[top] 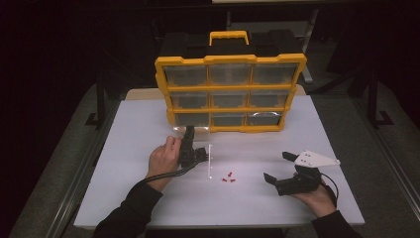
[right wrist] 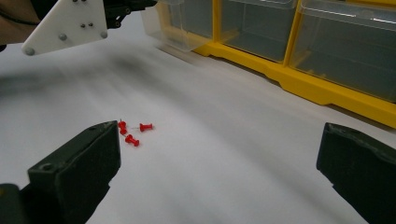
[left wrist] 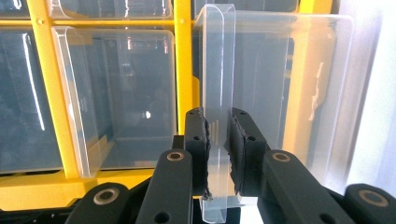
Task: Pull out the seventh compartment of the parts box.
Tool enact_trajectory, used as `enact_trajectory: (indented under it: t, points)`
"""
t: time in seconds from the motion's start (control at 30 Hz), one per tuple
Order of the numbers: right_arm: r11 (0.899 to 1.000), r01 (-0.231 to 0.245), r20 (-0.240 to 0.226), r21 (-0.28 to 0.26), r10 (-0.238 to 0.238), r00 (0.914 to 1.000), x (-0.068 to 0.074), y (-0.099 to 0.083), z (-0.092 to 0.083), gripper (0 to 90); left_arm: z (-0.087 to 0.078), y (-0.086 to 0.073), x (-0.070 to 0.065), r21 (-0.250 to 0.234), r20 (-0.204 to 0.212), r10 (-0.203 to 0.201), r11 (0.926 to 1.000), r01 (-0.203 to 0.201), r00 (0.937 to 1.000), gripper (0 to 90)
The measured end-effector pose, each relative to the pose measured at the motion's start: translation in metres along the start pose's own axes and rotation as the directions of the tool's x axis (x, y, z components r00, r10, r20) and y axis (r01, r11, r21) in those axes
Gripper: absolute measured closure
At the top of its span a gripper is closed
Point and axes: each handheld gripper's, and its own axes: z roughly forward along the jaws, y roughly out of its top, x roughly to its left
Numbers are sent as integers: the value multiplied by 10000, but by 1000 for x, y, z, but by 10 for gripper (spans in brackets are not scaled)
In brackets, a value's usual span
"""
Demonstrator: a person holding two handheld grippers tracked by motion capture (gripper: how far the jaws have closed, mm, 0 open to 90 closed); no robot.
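Left gripper [top: 188,133], at 9 o'clock of the table [top: 124,188]: jaws clamped tight on the front lip of a clear drawer [left wrist: 219,93], which sits at the bottom-left slot of the yellow organizer [top: 230,94]; the drawer's contents are hard to make out through the glare. Organizer at 12 o'clock: nine drawers, three rows of three. Table centre: three red pushpins [top: 228,178], small and clustered, just beside a thin clear strip [top: 211,161]. Right gripper [top: 278,171], at 4 o'clock: jaws spread wide, empty, well apart from the pins.
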Motion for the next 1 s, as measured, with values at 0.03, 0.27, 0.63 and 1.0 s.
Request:
enact_trajectory:
  t: [0.03, 0.27, 0.63, 1.0]
  points:
    - [10000, 5, -1, 0, -5, 10000, 0, 0, 0, 0, -1, 0, 0, 4, 25, 39, 10000, -39, 10000, 783]
    - [10000, 54, -22, -8, -54, 10000, 0, 0, 0, 0, -7, 1, 0, 5, 72, -11, 10000, 10, 10000, 783]
    - [10000, 83, -22, -49, -83, 10000, 0, 1, 1, 0, -18, 1, -1, -75, 128, -73, 9999, 74, 9999, 783]
    - [10000, 67, -31, -28, -68, 10000, 1, 1, 1, 0, -26, 0, -2, -171, 137, -24, 9999, 26, 9999, 782]
